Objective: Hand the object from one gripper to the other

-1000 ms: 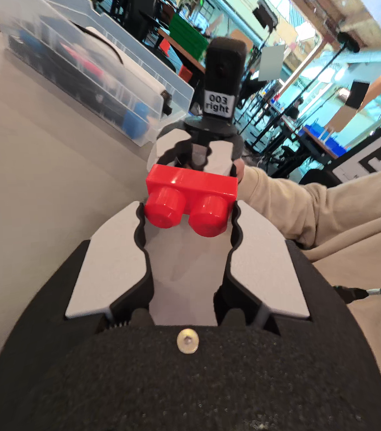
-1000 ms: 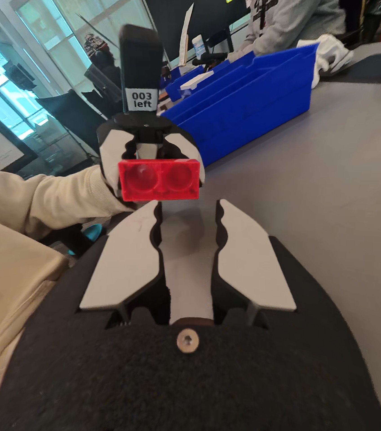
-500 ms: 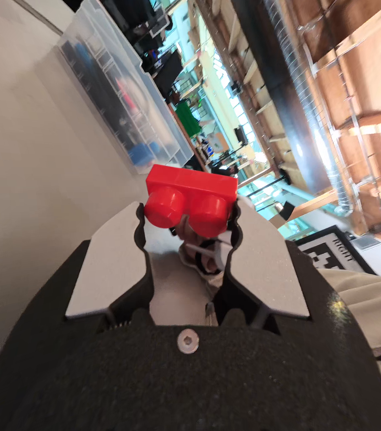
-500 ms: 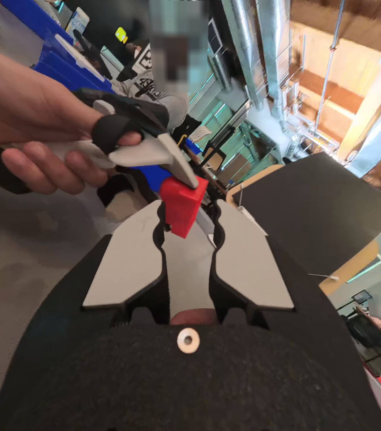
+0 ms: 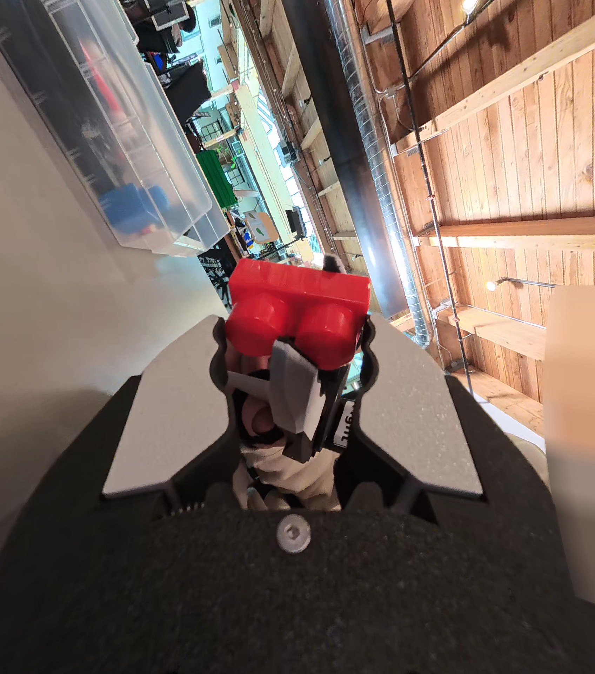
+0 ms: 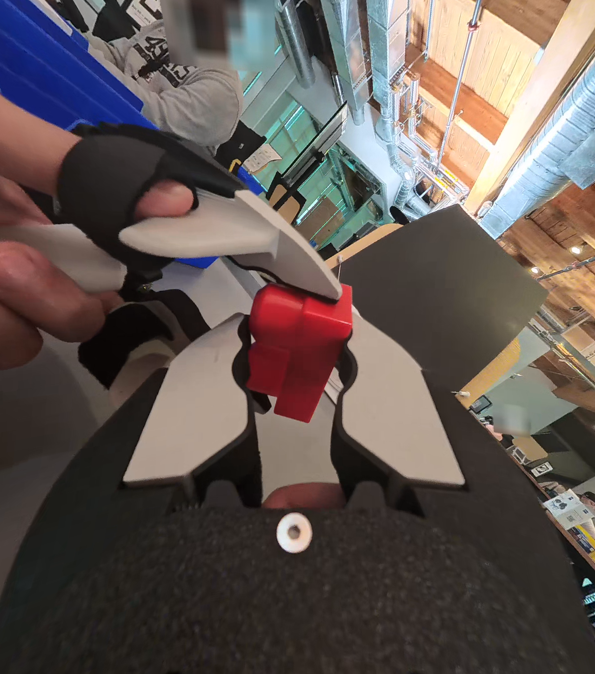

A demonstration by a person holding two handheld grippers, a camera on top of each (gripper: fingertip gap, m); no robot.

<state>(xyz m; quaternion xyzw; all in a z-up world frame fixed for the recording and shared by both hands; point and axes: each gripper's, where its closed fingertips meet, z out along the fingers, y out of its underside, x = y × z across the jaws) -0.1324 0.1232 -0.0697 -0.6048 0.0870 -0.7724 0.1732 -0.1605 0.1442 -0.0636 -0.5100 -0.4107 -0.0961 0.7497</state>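
A red two-stud brick (image 5: pixel 296 291) is clamped between the tips of my left gripper (image 5: pixel 294 324), studs towards the camera, held up in the air. In the right wrist view the same brick (image 6: pixel 299 346) sits between the fingers of my right gripper (image 6: pixel 296 328), whose jaws stand open around it at the same width as before. A grey finger of the left gripper (image 6: pixel 237 240) presses on the brick's top there. A finger of the right gripper (image 5: pixel 288 390) reaches the brick from below in the left wrist view.
A clear plastic organiser box (image 5: pixel 106 127) lies on the pale table (image 5: pixel 33 328). Blue bins (image 6: pixel 33 73) and a seated person in a grey hoodie (image 6: pixel 179 84) are behind. A black panel (image 6: pixel 434 291) stands beyond the brick. A hand (image 6: pixel 15 291) holds the left gripper.
Both grippers have tilted upward and closed in on each other. The brick, held in front of the right gripper a second ago, now sits between its fingers. The left grip is unchanged.
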